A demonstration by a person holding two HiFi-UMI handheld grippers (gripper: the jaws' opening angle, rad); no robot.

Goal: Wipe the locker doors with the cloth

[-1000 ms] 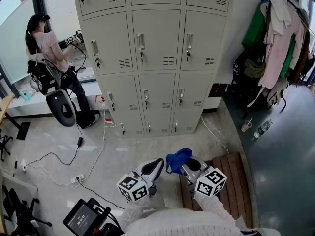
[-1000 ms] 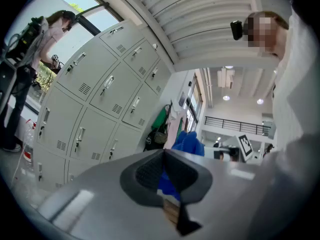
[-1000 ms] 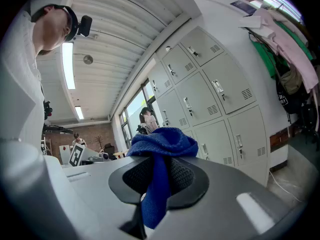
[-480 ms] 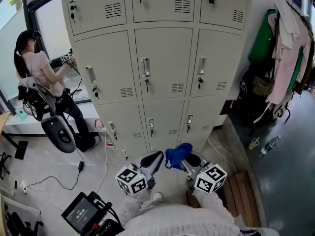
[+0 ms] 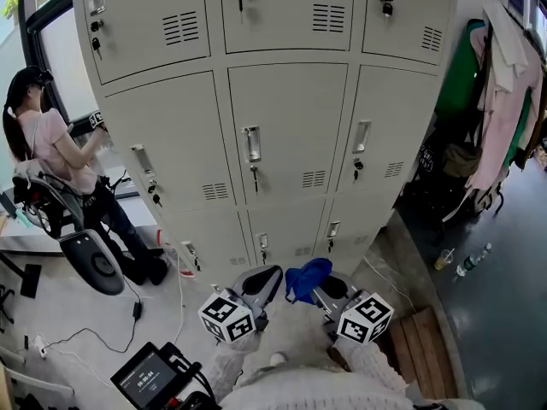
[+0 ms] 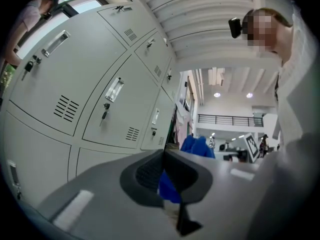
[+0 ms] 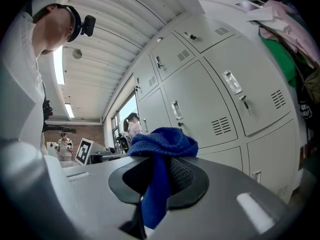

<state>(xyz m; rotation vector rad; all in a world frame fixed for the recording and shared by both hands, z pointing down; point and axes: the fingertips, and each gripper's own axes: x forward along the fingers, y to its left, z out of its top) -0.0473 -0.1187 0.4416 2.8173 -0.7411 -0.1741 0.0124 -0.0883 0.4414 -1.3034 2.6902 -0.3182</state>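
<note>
The blue cloth point(image 5: 308, 278) is pinched in the right gripper point(image 5: 319, 287), whose jaws are clenched on it. In the right gripper view the cloth point(image 7: 161, 145) bunches above the pads and a tail hangs down between them. It is held low in front of the person's body, near the bank of grey locker doors point(image 5: 286, 135) but not touching any of them.

The step in hand looks like the approach: the cloth is gripped and carried, and no wiping contact has been made. The next move likely calls for lifting the right gripper up and forward until the bunched cloth presses flat on 1 door panel. It would then sweep across the panel while steering round the handle point(image 5: 250, 143) and the key hanging under it, which could snag the cloth.

The left gripper point(image 5: 263, 282) sits just beside the right 1 at the same low height. Its jaws are pressed together on nothing I can name; a blue patch shows low behind them, and I cannot tell what it is. Both grippers point forward and upward toward the lockers, marker cubes nearest the body, sleeves tucked in close.

Off to the left a person point(image 5: 53, 148) works beside the lockers; clothes point(image 5: 504, 84) hang at the right.
</note>
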